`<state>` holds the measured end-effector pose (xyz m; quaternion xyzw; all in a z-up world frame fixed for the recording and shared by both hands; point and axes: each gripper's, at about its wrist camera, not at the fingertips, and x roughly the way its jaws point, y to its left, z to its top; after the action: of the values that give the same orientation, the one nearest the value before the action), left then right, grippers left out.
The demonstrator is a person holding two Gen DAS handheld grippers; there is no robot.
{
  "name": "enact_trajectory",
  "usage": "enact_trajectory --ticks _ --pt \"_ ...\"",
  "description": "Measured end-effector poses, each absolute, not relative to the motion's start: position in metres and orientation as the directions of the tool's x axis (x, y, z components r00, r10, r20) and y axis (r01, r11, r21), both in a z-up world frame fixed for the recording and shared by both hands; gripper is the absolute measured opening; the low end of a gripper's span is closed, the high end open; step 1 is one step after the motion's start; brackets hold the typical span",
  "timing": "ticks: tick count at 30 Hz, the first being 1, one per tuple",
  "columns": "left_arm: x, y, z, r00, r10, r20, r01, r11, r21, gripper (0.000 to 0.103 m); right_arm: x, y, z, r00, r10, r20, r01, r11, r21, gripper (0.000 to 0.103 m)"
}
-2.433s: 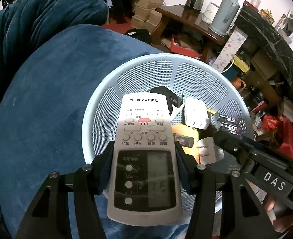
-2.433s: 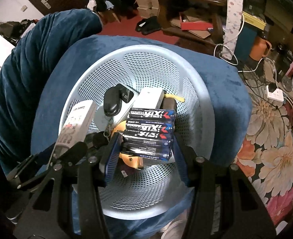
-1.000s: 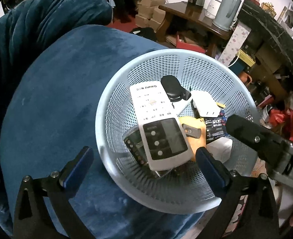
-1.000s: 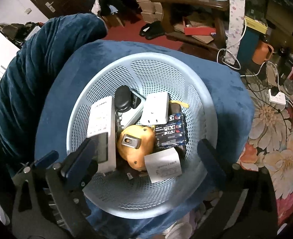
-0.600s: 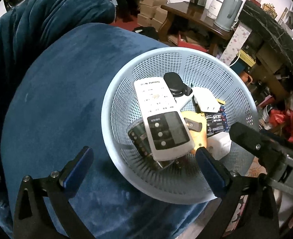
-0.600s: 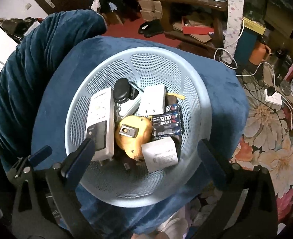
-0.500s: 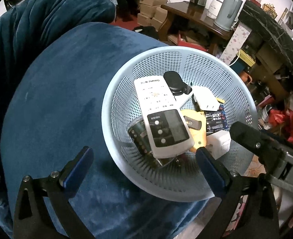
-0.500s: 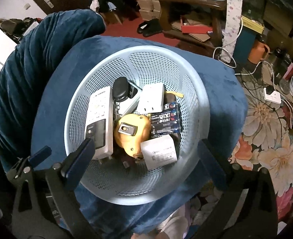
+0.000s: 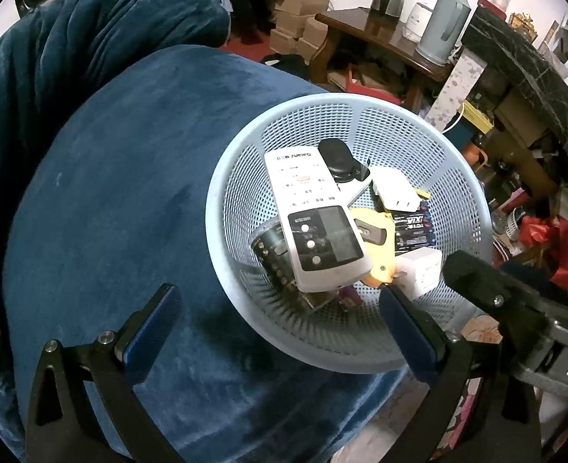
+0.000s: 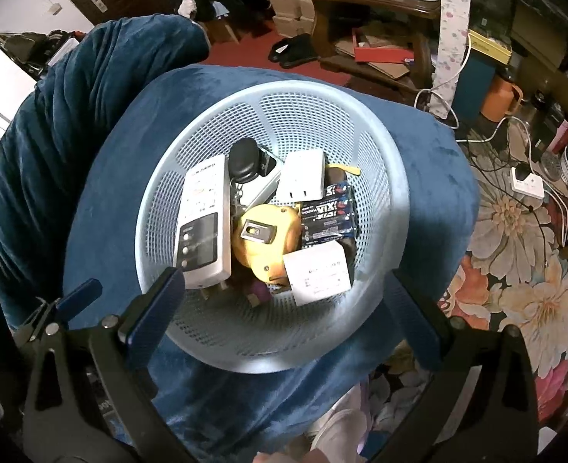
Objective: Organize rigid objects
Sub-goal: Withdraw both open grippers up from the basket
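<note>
A pale blue mesh basket [image 9: 453, 177] [image 10: 376, 154] sits on a blue velvet seat [image 9: 121, 193]. Inside lie a white Galanz remote [image 9: 314, 223] [image 10: 204, 223], a pack of batteries [image 9: 413, 229] [image 10: 328, 216], a yellow tape measure [image 10: 264, 239], a black car key [image 10: 243, 160], a white charger [image 10: 301, 177] and a white labelled box [image 10: 318, 276]. My left gripper [image 9: 280, 328] is open and empty, above the basket's near left rim. My right gripper [image 10: 287, 316] is open and empty above the basket's near rim.
A blue velvet cushion [image 9: 71, 46] lies behind the seat at left. A dark wooden table [image 9: 380, 34] with a kettle and a thermos stands at the back. Cables and a power strip [image 10: 527, 181] lie on the flowered floor at right.
Both grippers let go: the remote and the battery pack now lie in the basket. Both jaws opened wide and both grippers pulled back up and away from the basket.
</note>
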<state>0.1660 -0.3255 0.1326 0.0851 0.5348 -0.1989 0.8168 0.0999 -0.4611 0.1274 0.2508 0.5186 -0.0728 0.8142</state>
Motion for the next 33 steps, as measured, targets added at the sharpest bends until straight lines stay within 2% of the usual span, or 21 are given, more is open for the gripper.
enact_trajectory --ticks 33 --pt "0.139 -0.321 0.146 0.371 -0.247 -0.895 0.408 0.909 -0.082 0.102 0.085 -0.463 0.133 0.456 0.124 -0.881 0.371 0.874 0.315 0.103"
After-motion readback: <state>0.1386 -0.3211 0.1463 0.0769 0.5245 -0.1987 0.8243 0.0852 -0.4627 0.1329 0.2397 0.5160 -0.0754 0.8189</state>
